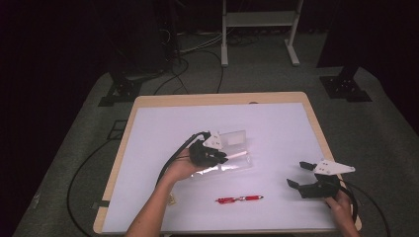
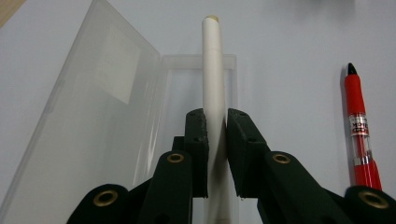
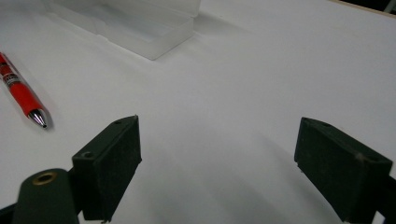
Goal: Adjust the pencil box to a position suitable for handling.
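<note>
- Left gripper (image 2: pixel 215 140): black fingers (image 2: pixel 197 144) pinching a slim white cylindrical pen (image 2: pixel 214 88), held lengthwise over the tray of an open clear plastic pencil case (image 2: pixel 93 121).
- Case lid raised to the left in the left gripper view, with a pale blank label patch; no writing readable.
- Right gripper (image 3: pixel 233 172): black fingers (image 3: pixel 112 163) spread wide, nothing between, low over the white tabletop (image 3: pixel 243 84).
- Red ballpoint pen with clear barrel (image 2: pixel 359 130) flat on tabletop, just beside the case, between both grippers in the high view; small white band of print, too blurred to read.
</note>
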{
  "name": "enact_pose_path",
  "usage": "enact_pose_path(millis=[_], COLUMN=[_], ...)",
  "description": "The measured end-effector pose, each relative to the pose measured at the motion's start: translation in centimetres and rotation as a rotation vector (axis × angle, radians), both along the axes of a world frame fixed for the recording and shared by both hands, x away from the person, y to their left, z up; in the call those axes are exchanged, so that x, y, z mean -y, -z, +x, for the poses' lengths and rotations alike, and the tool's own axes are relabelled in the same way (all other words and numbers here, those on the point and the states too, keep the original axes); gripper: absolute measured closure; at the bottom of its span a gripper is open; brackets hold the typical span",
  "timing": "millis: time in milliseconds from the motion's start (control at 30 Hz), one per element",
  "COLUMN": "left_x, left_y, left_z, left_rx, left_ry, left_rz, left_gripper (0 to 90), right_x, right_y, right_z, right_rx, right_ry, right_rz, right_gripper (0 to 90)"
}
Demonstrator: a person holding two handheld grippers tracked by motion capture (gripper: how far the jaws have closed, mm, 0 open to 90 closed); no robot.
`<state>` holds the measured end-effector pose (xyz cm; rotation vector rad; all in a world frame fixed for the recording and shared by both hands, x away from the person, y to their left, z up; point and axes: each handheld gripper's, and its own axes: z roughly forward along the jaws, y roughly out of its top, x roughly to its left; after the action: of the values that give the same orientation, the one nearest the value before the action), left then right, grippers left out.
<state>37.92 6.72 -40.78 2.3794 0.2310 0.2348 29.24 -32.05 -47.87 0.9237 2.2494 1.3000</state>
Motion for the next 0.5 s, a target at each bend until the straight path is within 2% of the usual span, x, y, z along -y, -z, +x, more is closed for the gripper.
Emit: enact_pose_path(millis=[400,500], left_x=[0.0,0.0], left_y=[0.5,0.6], left_z=[1.0,1.2], left_rx=[-0.003,-0.004], left_ry=[-0.022,-0.017], left_rz=[-0.003,0.009], left_gripper=[78.8,78.9], right_x=[0.0,0.0], right_y=[0.0,0.0], right_z=[0.0,0.0], right_rx=[0.0,0.001], right_ry=[0.0,0.0], right_rz=[0.003,0.0], right_gripper=[13.8,13.8])
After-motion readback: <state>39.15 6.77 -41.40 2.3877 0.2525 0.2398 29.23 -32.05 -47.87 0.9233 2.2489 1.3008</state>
